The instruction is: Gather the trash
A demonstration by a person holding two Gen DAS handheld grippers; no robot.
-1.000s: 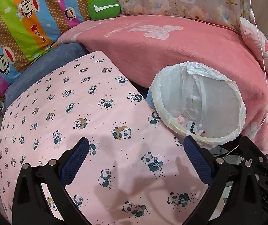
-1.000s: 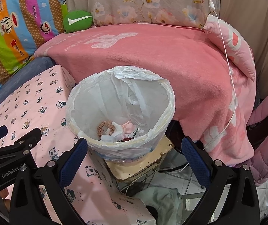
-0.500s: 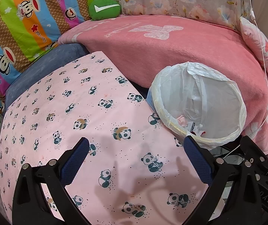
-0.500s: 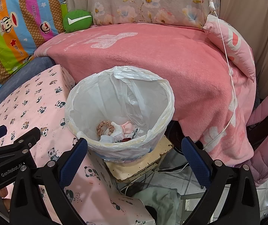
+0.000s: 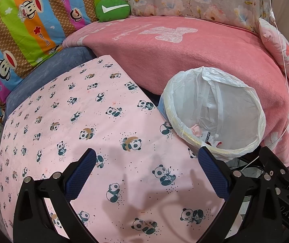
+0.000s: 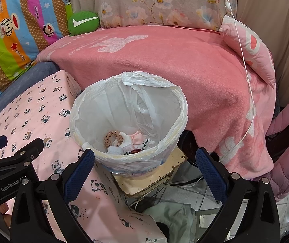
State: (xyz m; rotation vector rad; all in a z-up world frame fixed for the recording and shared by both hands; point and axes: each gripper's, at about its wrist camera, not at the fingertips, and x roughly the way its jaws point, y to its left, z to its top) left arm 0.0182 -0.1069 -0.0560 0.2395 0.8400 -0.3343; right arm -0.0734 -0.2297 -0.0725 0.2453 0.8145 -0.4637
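My left gripper [image 5: 146, 158] and right gripper [image 6: 144, 158] both gape wide with nothing held, the trash [image 6: 124, 139] lies in the bin [image 6: 176, 103], and the panda cloth [image 5: 63, 121] shows none left, so collecting looks done.

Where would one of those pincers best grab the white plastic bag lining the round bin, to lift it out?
At the loose, crumpled flap on the far rim of the white plastic bag, coming from above. There the plastic stands up free of the round bin; elsewhere it is folded tight over the rim.
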